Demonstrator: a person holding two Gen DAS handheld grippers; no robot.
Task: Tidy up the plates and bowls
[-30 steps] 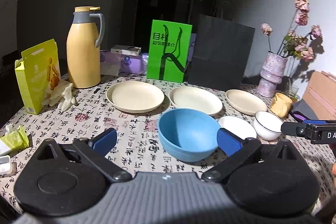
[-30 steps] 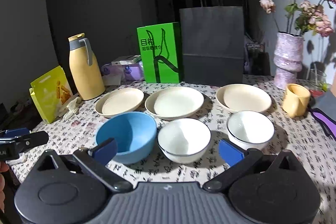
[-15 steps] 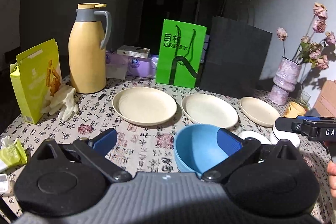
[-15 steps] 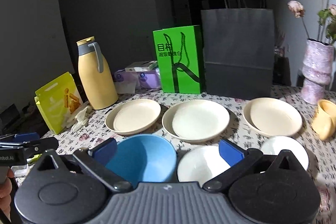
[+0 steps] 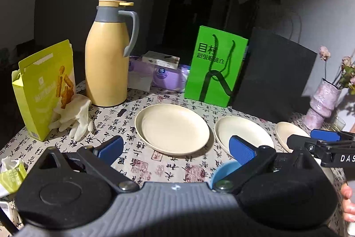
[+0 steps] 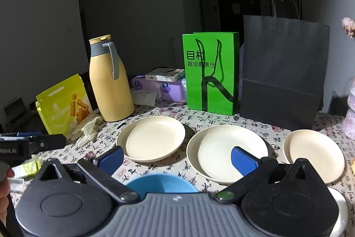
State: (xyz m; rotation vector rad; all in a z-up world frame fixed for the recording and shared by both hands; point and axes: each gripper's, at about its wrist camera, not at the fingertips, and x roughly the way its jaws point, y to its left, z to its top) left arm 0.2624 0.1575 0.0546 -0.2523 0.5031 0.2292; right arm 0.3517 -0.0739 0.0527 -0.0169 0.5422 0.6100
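— Covering the whole lower half of both views is the table in its calligraphy-print cloth. What stands biggest on it?

— The dark paper bag at right of centre, then the green bag just beside it, then the yellow flask toward the left. A yellow snack box leans at the left edge with a pale rubber glove touching its base.

— And the dishes?

— Three cream plates in a row across the middle of the frame, none touching: the left plate, the middle plate and a smaller right plate. The blue bowl sits at bottom centre of the right wrist view, mostly hidden behind the tool body; in the left wrist view only its rim shows, at lower right.

— The tongs?

— The left gripper is spread wide and grasps nothing; the left plate lies beyond its gap. The right gripper is likewise spread, empty, above the blue bowl. A white dish edge at bottom right cannot be identified.
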